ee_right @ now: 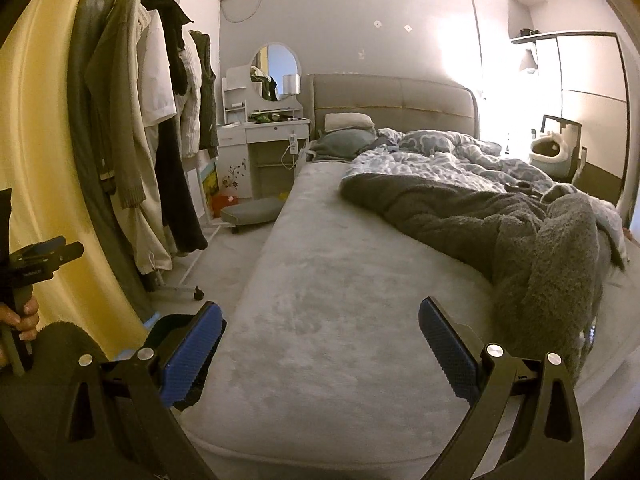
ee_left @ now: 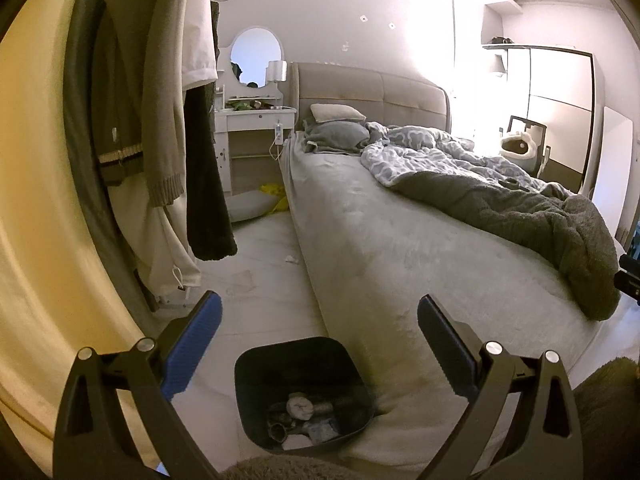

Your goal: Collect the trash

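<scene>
A dark trash bin (ee_left: 302,392) stands on the floor against the bed's near corner, with crumpled paper and other scraps (ee_left: 300,406) inside. My left gripper (ee_left: 320,320) is open and empty, held above and just behind the bin. A small white crumpled scrap (ee_left: 291,258) lies on the floor beside the bed, farther off. My right gripper (ee_right: 320,320) is open and empty over the near end of the bed (ee_right: 320,280). The left gripper also shows at the left edge of the right wrist view (ee_right: 44,258).
Hanging clothes on a wheeled rack (ee_right: 160,140) fill the left side, beside a yellow curtain (ee_left: 36,200). A rumpled grey blanket (ee_right: 520,220) covers the bed's right half. A white vanity (ee_right: 272,132), a floor cushion (ee_right: 252,210) and yellow items (ee_left: 274,194) stand at the far end.
</scene>
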Motion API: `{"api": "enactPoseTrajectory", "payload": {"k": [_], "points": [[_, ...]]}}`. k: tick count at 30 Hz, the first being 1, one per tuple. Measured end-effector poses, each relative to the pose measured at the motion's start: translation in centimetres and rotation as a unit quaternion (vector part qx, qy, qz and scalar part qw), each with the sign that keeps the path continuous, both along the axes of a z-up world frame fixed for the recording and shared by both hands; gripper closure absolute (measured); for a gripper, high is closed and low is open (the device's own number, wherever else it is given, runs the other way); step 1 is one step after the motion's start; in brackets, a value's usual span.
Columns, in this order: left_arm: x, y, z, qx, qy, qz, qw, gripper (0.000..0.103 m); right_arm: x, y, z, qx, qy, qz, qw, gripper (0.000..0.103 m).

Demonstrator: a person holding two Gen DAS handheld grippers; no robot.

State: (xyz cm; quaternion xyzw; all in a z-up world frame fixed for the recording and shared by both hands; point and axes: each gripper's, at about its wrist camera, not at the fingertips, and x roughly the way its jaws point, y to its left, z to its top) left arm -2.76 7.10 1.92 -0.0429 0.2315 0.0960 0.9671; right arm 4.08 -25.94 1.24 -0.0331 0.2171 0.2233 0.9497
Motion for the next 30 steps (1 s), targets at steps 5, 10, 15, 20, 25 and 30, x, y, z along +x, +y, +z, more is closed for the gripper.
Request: {"api": "enactPoseTrajectory", "payload": {"k": [5,10,15,20,25,30], "points": [[-0.04,0.05,0.01,0.000,0.000,0.000,1.0000,0.003,-0.02,0.00,0.02,0.001,0.000,0.000,1.000,0.003],[0.00,0.05,0.02,0.000,0.000,0.000,1.0000,0.003,-0.02,0.03,0.05,-0.002,-0.001,0.000,1.000,0.003],[0.01,0.07,0.02,0.001,0.001,0.000,1.0000,0.003,0.09,-0.17,0.05,-0.001,0.001,0.001,1.000,0.003],[-0.07,0.09,-0.11,0.000,0.002,0.002,1.0000,0.003,0.13,-0.07,0.05,-0.003,0.000,0.001,1.000,0.003],[-0.02,0.12,-0.13,0.000,0.002,0.002,1.0000,0.003,0.04,0.04,0.06,-0.003,0.001,0.000,1.000,0.003],[-0.01,0.13,-0.11,0.000,0.003,0.002,1.0000,0.003,0.03,0.07,0.09,-0.003,0.001,0.000,1.000,0.003]]}}
